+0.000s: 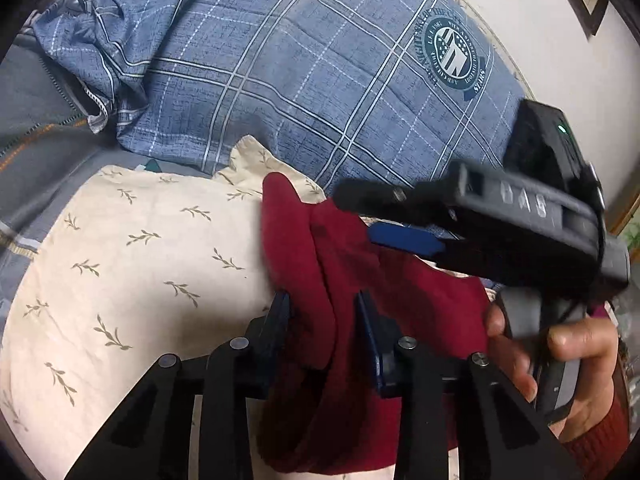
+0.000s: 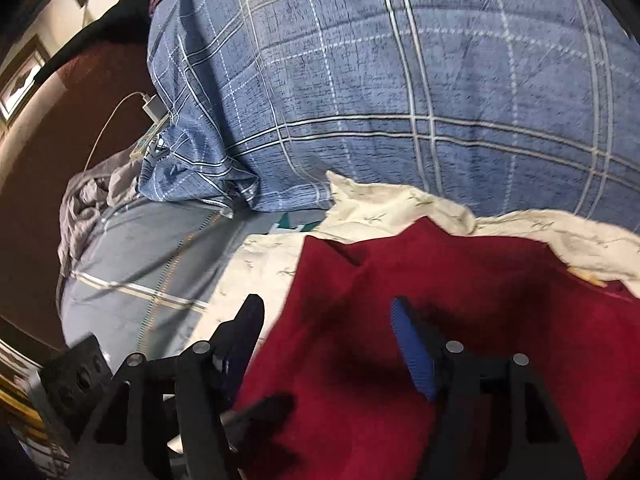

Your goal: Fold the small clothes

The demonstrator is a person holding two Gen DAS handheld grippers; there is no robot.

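Observation:
A dark red garment (image 1: 400,300) lies crumpled on a cream cloth with a leaf print (image 1: 160,260). My left gripper (image 1: 324,308) is closed on a raised fold of the red garment, which fills the gap between its fingers. In the left wrist view my right gripper (image 1: 380,218) hovers just above the garment's far side, held by a hand (image 1: 568,352). In the right wrist view the right gripper (image 2: 326,320) stands open over the red garment (image 2: 480,280), with nothing pinched between its fingers. The cream cloth (image 2: 400,200) shows behind it.
A bulky blue plaid quilt (image 1: 280,60) rises behind the clothes and fills the back (image 2: 400,80). Grey bedsheet (image 2: 140,260) runs to the left, with a crumpled grey cloth (image 2: 92,196) and a white charger with cable (image 2: 150,104) at the bed's edge.

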